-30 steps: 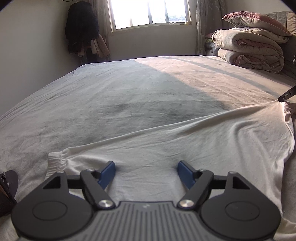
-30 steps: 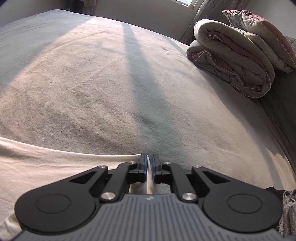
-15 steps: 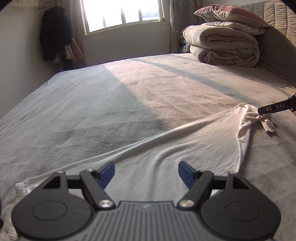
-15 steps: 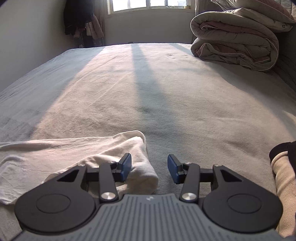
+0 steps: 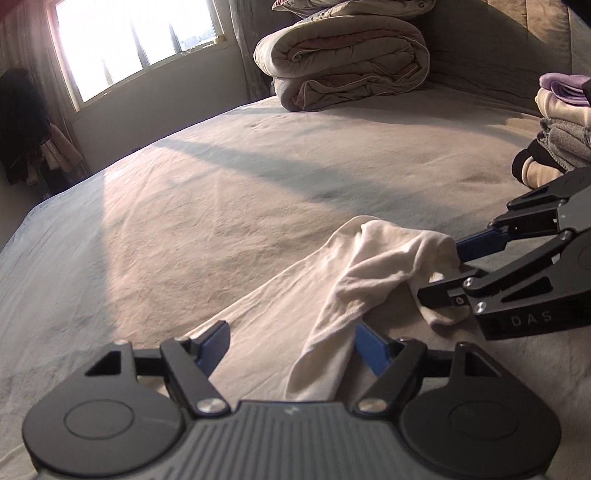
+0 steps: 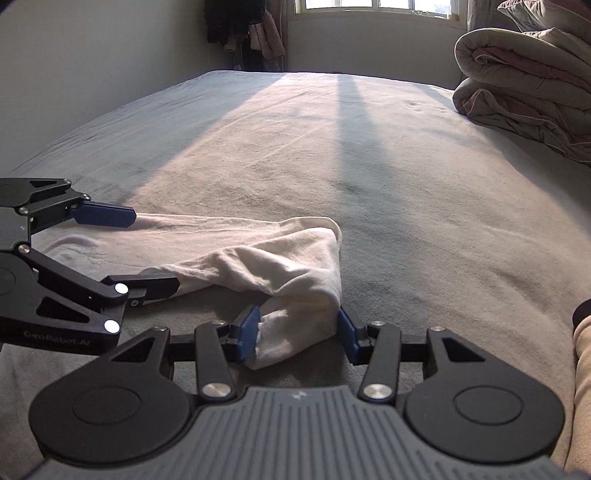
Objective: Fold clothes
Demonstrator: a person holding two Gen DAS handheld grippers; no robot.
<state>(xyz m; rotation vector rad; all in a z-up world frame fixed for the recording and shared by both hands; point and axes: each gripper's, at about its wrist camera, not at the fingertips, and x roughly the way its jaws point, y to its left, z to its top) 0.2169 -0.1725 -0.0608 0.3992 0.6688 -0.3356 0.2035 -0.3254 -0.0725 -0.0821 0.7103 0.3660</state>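
Two grippers, one cream garment (image 6: 273, 258), lying bunched on the bed (image 6: 406, 184). Right gripper (image 6: 297, 332) fingers, just closing, are loosely straddling its near end; left gripper (image 5: 291, 343) is gaping wide. Risk: cloth slipping, fold skewing.

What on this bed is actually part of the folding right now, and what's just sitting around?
Part of the job:
- white garment, lying bunched on the bed
- left gripper, open
- right gripper, open, its jaws just closing around the garment's end

Just lying about:
- rolled quilt
- stacked clothes
- hanging dark clothes
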